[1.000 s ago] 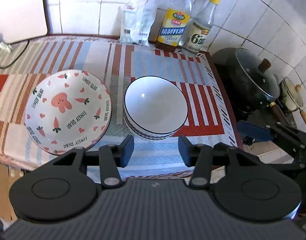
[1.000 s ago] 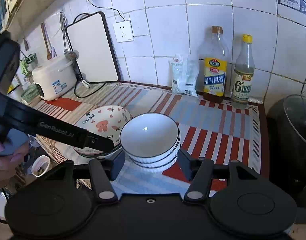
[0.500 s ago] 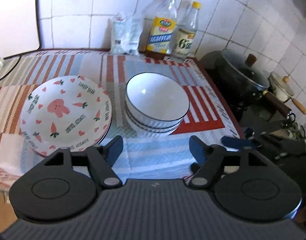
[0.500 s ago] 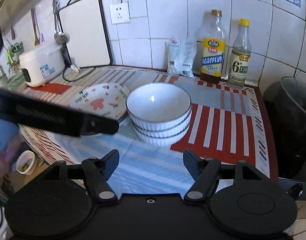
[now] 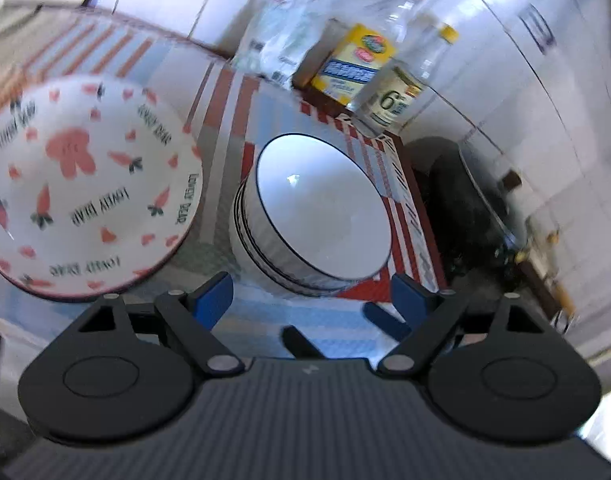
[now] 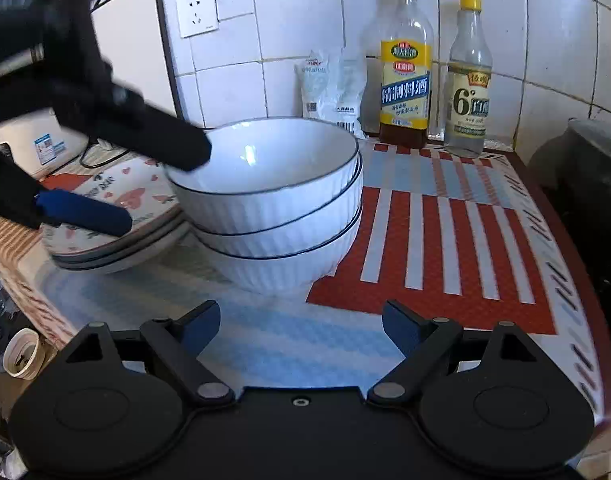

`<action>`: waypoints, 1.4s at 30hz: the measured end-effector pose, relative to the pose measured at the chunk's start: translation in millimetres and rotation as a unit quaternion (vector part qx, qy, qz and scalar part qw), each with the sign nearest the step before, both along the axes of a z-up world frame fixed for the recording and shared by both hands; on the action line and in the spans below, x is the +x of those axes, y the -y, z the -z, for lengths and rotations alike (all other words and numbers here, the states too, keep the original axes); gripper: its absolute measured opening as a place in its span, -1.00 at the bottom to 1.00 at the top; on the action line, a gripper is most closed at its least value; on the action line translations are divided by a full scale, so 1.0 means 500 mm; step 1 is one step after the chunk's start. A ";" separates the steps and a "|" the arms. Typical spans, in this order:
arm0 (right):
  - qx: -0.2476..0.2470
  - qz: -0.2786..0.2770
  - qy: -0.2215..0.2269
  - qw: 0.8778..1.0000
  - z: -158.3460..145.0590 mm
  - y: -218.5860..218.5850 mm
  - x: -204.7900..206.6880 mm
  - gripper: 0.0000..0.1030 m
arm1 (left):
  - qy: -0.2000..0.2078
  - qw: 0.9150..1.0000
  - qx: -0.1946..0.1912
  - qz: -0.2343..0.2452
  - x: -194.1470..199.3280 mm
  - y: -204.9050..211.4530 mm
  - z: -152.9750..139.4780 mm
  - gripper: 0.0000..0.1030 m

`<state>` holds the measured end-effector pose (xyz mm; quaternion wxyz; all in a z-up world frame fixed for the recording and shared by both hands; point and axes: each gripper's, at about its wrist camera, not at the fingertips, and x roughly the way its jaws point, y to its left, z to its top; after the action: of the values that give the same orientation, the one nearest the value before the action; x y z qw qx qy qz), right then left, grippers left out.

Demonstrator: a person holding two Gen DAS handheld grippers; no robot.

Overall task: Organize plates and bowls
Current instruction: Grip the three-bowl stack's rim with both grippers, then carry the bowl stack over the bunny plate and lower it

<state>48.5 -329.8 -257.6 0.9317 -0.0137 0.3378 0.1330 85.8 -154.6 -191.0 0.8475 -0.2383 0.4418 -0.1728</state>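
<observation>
Your right gripper [image 6: 301, 326] has its fingers [image 6: 199, 320] spread wide with nothing between them, hovering low over the striped mat [image 6: 445, 248] on the worktop, just short of the stack of three white bowls [image 6: 277, 216]. Your left gripper [image 5: 311, 300] is likewise spread and empty, looking down on the same stack [image 5: 317, 220]; in the right wrist view its upper finger [image 6: 165, 140] reaches to the top bowl's rim, though you cannot tell whether it touches. Just beside the bowls, on their left, sits the stack of rabbit-and-carrot plates [image 5: 85, 184], apart from the bowls. Against the tiled wall behind stand a yellow-labelled bottle [image 6: 405, 68], a clear bottle marked 6° [image 6: 469, 80] and a plastic packet [image 6: 333, 88]. A dark pot [image 6: 589, 168] sits at the right edge.
</observation>
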 end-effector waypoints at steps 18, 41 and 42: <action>-0.014 -0.027 0.053 0.998 0.040 -0.050 0.061 0.90 | -0.044 0.998 0.043 -0.008 0.093 0.027 0.050 0.18; -0.024 -0.066 0.060 0.996 0.024 -0.050 0.092 0.96 | -0.012 0.996 0.087 0.017 0.093 0.032 0.066 -0.08; -0.025 -0.068 0.060 0.996 0.018 -0.053 0.091 0.96 | -0.011 0.996 0.085 0.014 0.088 0.027 0.060 -0.09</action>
<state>93.9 -303.5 -266.7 0.9384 -0.0678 0.2828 0.1867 129.9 -168.3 -221.0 0.8572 -0.1613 0.4674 -0.1441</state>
